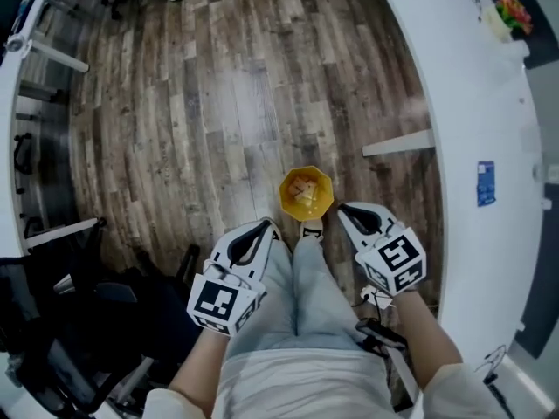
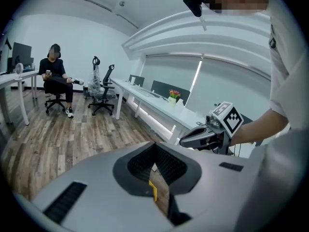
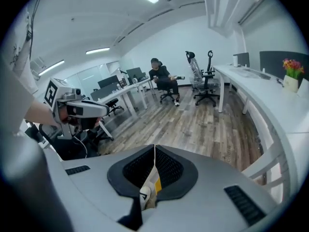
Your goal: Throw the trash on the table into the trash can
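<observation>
A yellow trash can (image 1: 306, 192) stands on the wood floor just in front of the person's feet, with crumpled paper inside. My left gripper (image 1: 266, 226) hangs over the person's left thigh, jaws shut with nothing held; in its own view a slit below the shut tips (image 2: 155, 146) shows a sliver of the yellow can (image 2: 153, 190). My right gripper (image 1: 342, 208) is over the right thigh, to the right of the can, also shut and empty (image 3: 154, 149). The white table (image 1: 472, 129) curves along the right, and a small blue item (image 1: 486, 183) lies on it.
A pot of flowers (image 1: 511, 7) sits at the table's far end. A table leg bracket (image 1: 397, 143) juts out above the floor beyond the can. A black office chair (image 1: 70, 321) is at lower left. A seated person (image 2: 55, 76) and more chairs are far across the room.
</observation>
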The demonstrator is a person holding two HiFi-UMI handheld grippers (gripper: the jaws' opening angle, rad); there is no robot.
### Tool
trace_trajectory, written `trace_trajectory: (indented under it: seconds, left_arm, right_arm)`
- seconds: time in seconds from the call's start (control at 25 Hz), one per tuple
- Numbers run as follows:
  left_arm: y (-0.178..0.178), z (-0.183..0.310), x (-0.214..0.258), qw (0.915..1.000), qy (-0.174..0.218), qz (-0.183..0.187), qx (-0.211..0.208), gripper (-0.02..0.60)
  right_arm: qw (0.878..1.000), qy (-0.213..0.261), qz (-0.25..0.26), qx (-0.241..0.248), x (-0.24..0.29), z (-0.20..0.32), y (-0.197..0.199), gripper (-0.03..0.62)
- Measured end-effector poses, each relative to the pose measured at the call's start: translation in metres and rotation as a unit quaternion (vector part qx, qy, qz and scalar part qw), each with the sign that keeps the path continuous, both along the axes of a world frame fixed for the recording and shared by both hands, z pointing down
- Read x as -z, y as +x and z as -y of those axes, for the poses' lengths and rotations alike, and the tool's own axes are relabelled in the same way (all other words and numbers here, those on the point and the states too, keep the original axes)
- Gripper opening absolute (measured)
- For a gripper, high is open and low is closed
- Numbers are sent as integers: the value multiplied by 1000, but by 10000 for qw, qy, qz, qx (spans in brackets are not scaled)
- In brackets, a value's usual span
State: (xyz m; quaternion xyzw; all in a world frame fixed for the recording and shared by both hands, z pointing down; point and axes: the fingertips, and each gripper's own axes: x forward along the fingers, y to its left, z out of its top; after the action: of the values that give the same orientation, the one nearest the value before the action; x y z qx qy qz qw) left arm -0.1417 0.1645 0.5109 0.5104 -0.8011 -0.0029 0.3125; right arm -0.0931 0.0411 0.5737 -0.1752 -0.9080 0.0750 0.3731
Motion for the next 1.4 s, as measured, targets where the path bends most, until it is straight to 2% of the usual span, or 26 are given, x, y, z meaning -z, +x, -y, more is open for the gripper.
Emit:
trace_trajectory:
  seconds: [0.24, 0.4, 0.52, 0.72, 1.0, 1.24, 1.4]
  left_arm:
    - [20, 13, 56, 9994, 72, 114, -309, 2]
    - [27, 16, 73, 9996, 54, 15, -261, 2]
    - [37, 19, 86, 9993, 64, 111, -350, 2]
    - [30, 20, 101, 9991, 233, 200, -278, 2]
    - [20, 21, 124, 9976, 249, 472, -450, 2]
    - [22, 10, 128, 9981, 325, 301, -432, 0]
    - [35, 13, 131, 9961, 352, 321, -740, 1]
  right_arm:
    - [9989, -47, 326, -330, 70, 4, 15, 34]
    - [9973, -130, 574, -444, 101, -2, 18, 34]
    - [9968, -155, 660, -428, 116, -10, 23, 34]
    - [9950, -119, 853, -496, 137, -8, 18, 34]
    - [9934, 36, 1044, -478, 161, -3, 7, 34]
    - [9934, 0, 1036, -493, 163, -13, 12, 34]
    - [9931, -31, 1033, -561, 163, -18, 15, 34]
